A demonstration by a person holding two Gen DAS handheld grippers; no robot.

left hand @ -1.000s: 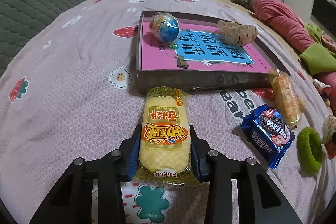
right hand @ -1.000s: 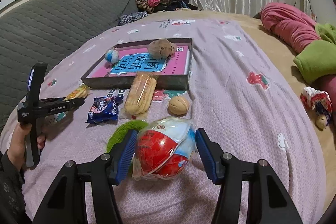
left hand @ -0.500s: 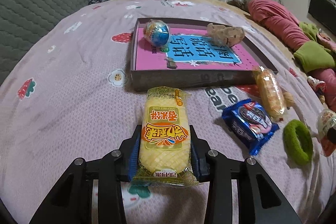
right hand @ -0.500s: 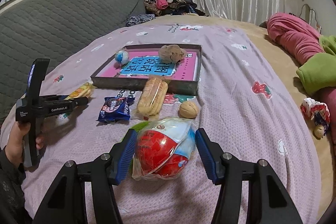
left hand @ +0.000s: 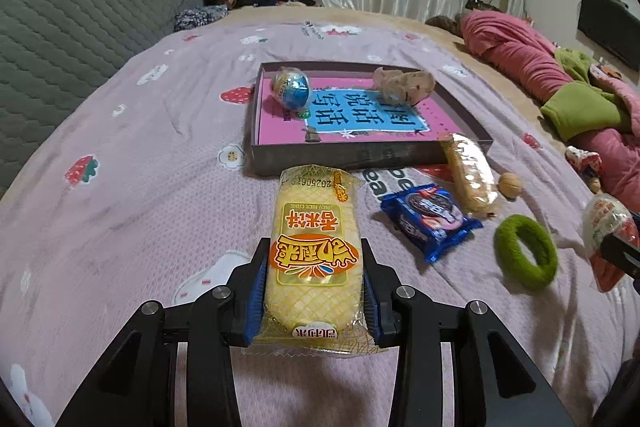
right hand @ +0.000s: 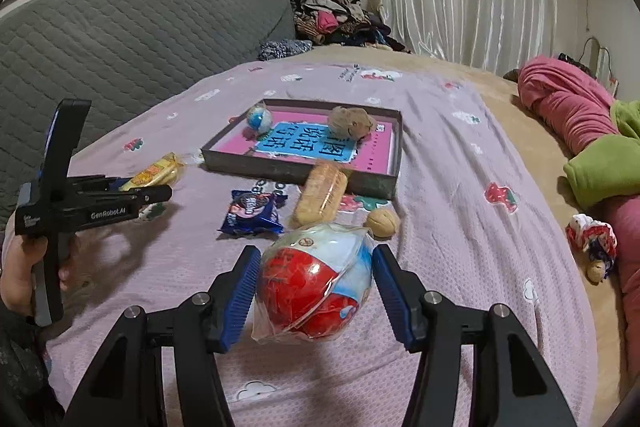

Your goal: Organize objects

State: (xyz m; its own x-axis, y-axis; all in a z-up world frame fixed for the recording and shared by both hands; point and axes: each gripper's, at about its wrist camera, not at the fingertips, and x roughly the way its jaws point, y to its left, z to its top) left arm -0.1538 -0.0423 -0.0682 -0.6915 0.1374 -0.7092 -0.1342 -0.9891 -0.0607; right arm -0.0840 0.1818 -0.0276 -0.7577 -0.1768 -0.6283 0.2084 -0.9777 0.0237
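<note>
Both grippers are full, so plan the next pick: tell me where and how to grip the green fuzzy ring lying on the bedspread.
Judging by its pose, take the green fuzzy ring from above. It lies flat on the pink bedspread, so put one finger through the hole and one outside, pinching the near band, away from the blue cookie packet.

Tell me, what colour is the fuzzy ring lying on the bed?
Green. The fuzzy ring shows best in the left wrist view.

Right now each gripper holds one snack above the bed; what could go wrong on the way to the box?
1. The right gripper holds the wrapped egg, which is round and in loose plastic; it may slip.
2. The box already holds a blue egg and a plush toy; the rice cake in the left gripper could knock the egg rolling.
</note>
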